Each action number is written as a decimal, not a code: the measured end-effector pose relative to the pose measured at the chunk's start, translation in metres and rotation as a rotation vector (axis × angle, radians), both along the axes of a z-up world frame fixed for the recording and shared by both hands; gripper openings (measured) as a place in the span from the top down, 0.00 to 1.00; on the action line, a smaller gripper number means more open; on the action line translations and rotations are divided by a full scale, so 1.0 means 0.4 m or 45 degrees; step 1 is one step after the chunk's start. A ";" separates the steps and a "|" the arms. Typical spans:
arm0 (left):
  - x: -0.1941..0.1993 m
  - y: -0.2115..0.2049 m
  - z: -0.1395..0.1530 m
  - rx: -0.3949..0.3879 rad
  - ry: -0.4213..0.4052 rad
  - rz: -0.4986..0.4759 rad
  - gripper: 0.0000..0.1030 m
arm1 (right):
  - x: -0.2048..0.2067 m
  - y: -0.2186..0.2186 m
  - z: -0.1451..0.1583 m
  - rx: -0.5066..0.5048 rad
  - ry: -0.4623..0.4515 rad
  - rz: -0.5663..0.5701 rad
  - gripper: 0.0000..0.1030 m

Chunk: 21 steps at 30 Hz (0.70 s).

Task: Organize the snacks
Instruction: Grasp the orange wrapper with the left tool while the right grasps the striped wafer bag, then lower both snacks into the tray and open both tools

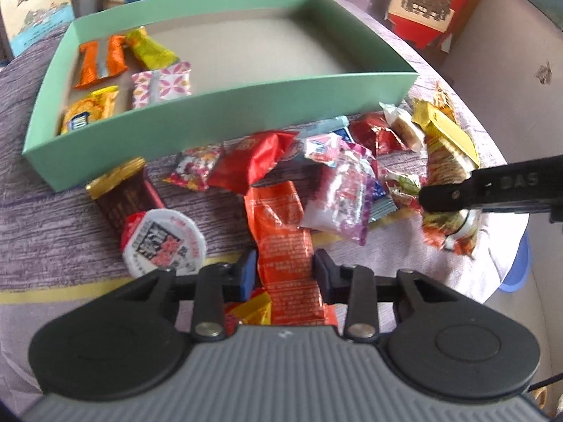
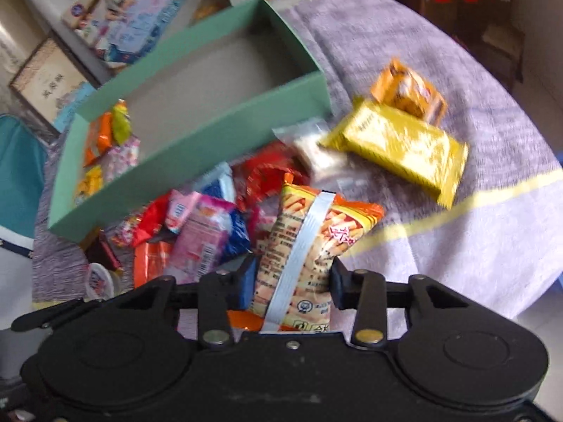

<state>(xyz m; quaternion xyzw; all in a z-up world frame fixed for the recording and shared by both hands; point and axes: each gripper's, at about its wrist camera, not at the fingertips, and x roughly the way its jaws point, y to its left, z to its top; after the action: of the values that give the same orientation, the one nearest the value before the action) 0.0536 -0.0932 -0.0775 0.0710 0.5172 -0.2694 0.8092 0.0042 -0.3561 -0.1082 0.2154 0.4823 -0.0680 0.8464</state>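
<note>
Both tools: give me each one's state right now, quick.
Left tool: shut on the orange-red wrapper, which lies between its fingers.
Right tool: shut on the snack-stick packet, fingers pressed against both sides.

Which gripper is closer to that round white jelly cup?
Left. The left gripper, closed around an orange packet, sits just beside the jelly cup. The right gripper is farther away, holding a snack-stick bag.

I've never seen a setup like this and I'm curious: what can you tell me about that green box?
The green box is a shallow, open, mint-coloured tray that looks like cardboard, with a plain greyish floor. It sits flat on the purple tablecloth. A few wrapped snacks lie in one end; the rest is bare. Loose snacks are piled against its near wall.
</note>
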 end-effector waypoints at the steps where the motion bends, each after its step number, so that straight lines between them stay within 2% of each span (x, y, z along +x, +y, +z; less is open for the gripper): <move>1: -0.001 0.004 0.005 0.001 0.002 0.001 0.67 | -0.002 0.000 0.009 -0.001 -0.018 0.010 0.61; 8: -0.013 0.025 0.073 -0.030 -0.026 0.027 0.67 | 0.006 0.012 0.054 0.018 -0.105 0.119 0.61; 13: 0.013 0.035 0.132 -0.067 -0.079 0.078 0.67 | 0.040 0.026 0.096 0.024 -0.176 0.182 0.61; 21: 0.069 0.029 0.182 -0.083 -0.131 0.137 0.67 | 0.118 0.032 0.133 0.034 -0.239 0.244 0.61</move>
<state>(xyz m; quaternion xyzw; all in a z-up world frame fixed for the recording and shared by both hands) 0.0812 -0.0816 -0.0045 0.0305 0.4690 -0.2381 0.8499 0.0515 -0.3435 -0.0549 0.1849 0.4200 0.0399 0.8876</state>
